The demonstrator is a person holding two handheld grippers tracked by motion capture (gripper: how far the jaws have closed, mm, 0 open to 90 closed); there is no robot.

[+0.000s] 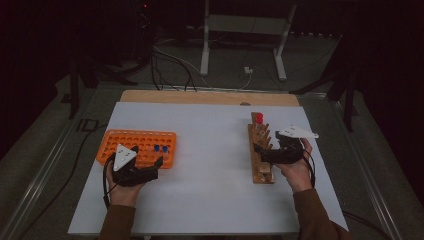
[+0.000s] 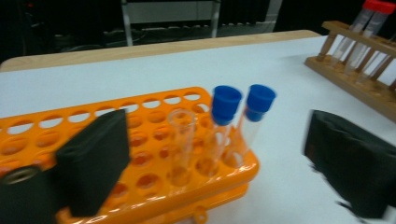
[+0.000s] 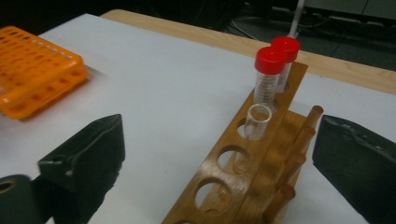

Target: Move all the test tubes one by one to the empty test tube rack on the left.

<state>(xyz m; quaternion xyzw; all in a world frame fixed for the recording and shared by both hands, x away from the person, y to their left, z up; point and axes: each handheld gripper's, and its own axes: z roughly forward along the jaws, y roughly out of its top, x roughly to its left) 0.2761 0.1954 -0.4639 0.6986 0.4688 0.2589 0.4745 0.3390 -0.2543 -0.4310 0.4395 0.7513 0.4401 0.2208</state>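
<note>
— Two hand-held grippers; how do they stand?
— Left hand-held gripper [image 2: 210, 163] gapes wide, holding nothing, over the orange rack's [image 2: 140, 140] end, where an uncapped tube [image 2: 181, 140] stands beside two blue-capped tubes [image 2: 243, 121].
— And right?
— Right hand-held gripper [image 3: 219, 172] gapes too, empty, straddling the wooden rack [image 3: 229, 186] on the surface [image 3: 163, 84], near an open tube [image 3: 257, 122].

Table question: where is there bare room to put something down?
The widest bare patch lies mid-table, between the orange rack and the wooden rack. The near strip between both forearms is bare too. It is crowded where the left gripper hovers at the orange rack, and the right gripper at the wooden one.
</note>
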